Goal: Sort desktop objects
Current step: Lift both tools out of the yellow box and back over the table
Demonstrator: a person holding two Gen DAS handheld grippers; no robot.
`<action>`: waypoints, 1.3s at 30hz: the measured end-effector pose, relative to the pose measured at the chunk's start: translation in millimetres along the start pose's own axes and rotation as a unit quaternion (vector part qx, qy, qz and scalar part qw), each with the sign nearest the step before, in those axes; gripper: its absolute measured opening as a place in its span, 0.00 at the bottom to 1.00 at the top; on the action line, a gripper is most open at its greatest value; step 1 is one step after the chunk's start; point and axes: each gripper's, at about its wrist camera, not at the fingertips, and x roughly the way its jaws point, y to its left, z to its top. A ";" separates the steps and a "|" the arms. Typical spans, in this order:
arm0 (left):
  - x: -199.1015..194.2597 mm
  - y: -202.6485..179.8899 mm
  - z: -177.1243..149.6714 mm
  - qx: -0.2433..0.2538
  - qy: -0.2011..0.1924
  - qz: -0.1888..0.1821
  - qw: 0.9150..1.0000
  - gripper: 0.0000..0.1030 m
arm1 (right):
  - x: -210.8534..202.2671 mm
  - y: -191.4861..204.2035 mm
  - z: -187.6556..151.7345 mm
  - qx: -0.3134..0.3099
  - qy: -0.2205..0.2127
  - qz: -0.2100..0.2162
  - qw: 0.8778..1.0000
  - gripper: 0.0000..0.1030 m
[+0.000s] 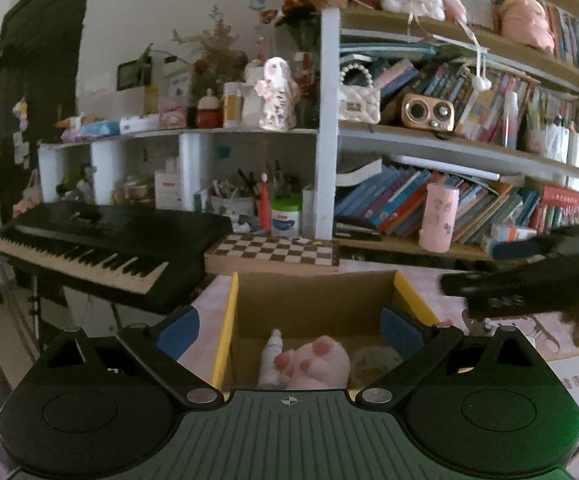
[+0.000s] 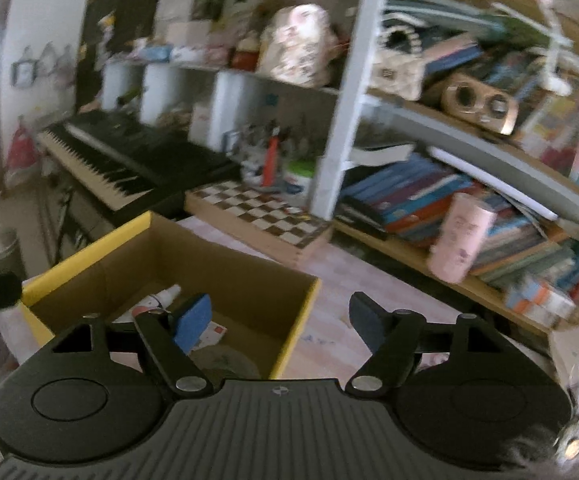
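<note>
Left claw [image 1: 289,330] wide over cardboard box [image 1: 313,300] — chessboard [image 1: 273,249], keyboard [image 1: 101,248] beyond.

The left gripper [image 1: 289,330], black-armed with blue pads on its fingers [image 1: 179,330], points slightly downward with its jaws spread wide and nothing between them. The right gripper [image 2: 279,320], of the same black build with blue pads [image 2: 193,320], tilts downward and is rolled to one side; its jaws stand partly apart, gripping nothing.
</note>
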 end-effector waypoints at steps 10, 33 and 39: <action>-41.0 17.9 -25.5 -0.025 0.016 0.029 0.999 0.96 | -55.7 17.4 -46.2 0.047 -0.002 -0.043 0.998 0.72; -114.2 3.0 -92.1 -0.014 0.067 0.026 0.997 0.96 | -139.4 94.2 -146.4 0.110 0.077 -0.041 0.990 0.75; -115.9 -4.4 -93.0 0.025 0.073 -0.008 0.997 0.96 | -145.9 103.8 -148.2 0.110 0.076 -0.044 0.990 0.75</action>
